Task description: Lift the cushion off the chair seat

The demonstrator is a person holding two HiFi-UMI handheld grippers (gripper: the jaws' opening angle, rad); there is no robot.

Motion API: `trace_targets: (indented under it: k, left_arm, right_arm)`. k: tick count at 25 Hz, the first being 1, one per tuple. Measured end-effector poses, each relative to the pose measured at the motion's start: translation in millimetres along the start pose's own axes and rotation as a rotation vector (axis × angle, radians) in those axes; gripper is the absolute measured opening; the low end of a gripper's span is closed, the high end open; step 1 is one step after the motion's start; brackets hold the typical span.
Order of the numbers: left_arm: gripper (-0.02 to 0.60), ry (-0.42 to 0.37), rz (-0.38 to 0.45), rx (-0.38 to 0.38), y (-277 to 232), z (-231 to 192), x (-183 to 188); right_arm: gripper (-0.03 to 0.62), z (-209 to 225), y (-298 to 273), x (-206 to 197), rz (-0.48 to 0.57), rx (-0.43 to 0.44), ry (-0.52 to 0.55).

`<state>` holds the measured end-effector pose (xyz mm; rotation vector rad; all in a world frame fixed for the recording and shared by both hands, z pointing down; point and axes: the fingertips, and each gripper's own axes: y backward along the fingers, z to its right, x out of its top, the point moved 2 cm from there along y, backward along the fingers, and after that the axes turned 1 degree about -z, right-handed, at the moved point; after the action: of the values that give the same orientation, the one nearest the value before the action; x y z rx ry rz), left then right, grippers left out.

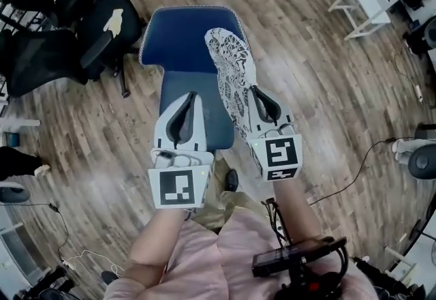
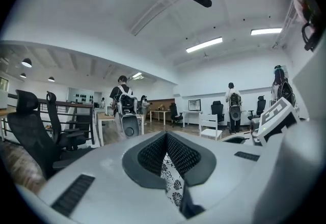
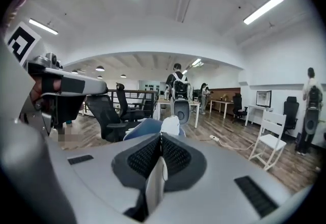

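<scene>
The cushion (image 1: 231, 67) is in the middle of the head view, held up on its edge over the blue chair (image 1: 177, 39). The right gripper (image 1: 259, 97) is pinched tight on the near end of the cushion. The left gripper (image 1: 189, 102) is just to its left and is closed too. In its own view a bit of the flowery cloth (image 2: 170, 177) sits between its jaws. The chair stands on a wood floor (image 1: 327, 87).

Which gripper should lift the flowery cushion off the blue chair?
Probably the right gripper: the cushion stands along its shut jaws. The left gripper pinches only a scrap of it.
</scene>
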<state>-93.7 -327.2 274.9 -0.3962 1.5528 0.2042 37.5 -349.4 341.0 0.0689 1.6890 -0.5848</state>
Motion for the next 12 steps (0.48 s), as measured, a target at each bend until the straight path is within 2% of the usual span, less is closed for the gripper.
trace_targets:
  k: [5, 12]
  left_arm:
    - [0.011, -0.01, 0.086, 0.003, 20, 20, 52]
    - [0.011, -0.051, 0.211, -0.008, 36, 40, 114]
  right_arm:
    - [0.009, 8, 44, 65, 0.114, -0.023, 0.057]
    - [0.009, 18, 90, 122, 0.227, -0.055, 0.117]
